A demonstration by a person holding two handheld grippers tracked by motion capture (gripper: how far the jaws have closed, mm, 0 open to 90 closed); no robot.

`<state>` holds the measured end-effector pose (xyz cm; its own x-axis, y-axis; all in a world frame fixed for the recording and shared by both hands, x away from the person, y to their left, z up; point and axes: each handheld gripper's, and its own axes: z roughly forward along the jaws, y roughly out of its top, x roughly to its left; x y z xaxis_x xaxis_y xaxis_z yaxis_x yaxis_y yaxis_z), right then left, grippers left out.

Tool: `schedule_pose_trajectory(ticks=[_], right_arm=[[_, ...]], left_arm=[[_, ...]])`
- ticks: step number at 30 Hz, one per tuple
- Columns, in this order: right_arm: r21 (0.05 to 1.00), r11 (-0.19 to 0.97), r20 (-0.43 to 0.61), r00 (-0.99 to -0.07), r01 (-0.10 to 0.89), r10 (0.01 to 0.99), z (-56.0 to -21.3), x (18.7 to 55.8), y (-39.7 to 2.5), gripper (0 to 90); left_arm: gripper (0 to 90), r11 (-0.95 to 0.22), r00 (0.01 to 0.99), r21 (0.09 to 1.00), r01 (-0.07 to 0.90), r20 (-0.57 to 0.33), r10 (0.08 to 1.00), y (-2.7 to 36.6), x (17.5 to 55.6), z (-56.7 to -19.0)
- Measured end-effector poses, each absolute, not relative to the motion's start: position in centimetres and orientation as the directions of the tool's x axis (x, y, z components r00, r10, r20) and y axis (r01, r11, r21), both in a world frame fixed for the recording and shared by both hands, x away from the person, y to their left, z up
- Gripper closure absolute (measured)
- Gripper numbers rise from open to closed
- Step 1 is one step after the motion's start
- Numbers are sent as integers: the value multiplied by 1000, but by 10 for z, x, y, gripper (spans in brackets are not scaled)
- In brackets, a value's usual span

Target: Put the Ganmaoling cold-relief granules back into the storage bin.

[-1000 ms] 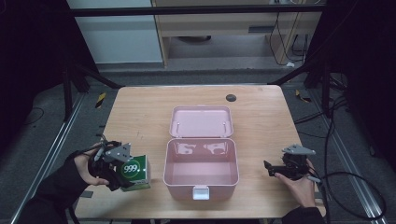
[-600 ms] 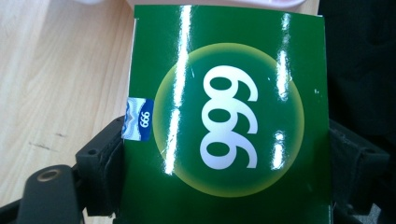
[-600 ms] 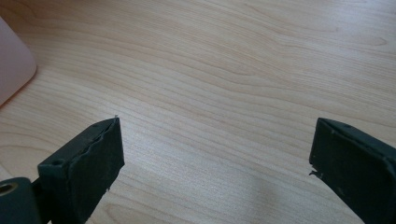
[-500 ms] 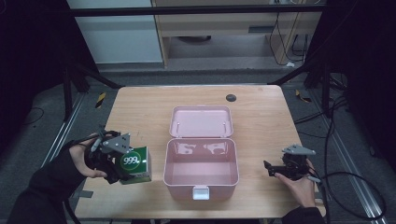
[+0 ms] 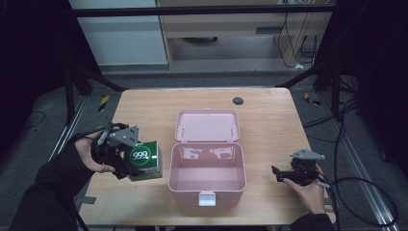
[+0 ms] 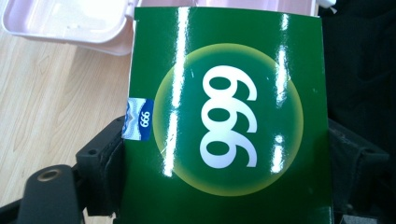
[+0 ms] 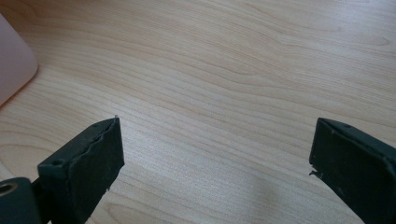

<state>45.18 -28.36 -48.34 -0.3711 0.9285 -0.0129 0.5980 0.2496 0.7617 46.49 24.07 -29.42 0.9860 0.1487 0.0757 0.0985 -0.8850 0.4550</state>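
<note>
the step in hand looks like the carry: the left gripper point(image 5: 129, 161) has its jaws closed on the two sides of a green box point(image 5: 146, 158) marked 999, and holds it near the left edge of the worktop point(image 5: 144, 103), just beside the left wall of the open pink case point(image 5: 207, 185). from the high view i cannot tell whether the box rests on the wood or hangs a little above it. in the left gripper view the green box point(image 6: 224, 121) sits square between the two black jaws, one pressed to each side, with the pale rim of the pink case point(image 6: 70, 23) beyond its top edge. the next move, as i judge it, calls for lifting the box over the case's near wall, bringing it rightward above the empty tray, and lowering it flat before the jaws let go; the glossy card could slip if the grip eases early. the case stands in the middle of the worktop toward its front edge, lid laid back. toward the right front corner, the right gripper point(image 5: 288, 174) rests low on the wood, well apart from the case, its jaws spread wide and holding nothing, as the right gripper point(image 7: 215, 154) view shows over bare wood.
</note>
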Motion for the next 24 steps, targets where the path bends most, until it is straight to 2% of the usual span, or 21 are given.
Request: schedule_pose_trajectory(ticks=[24], right_arm=[[764,252,-17,-372,593,928,-483,452,-284,33]], left_arm=[[153,-882,993,471,34,84,83,197,474,-277]])
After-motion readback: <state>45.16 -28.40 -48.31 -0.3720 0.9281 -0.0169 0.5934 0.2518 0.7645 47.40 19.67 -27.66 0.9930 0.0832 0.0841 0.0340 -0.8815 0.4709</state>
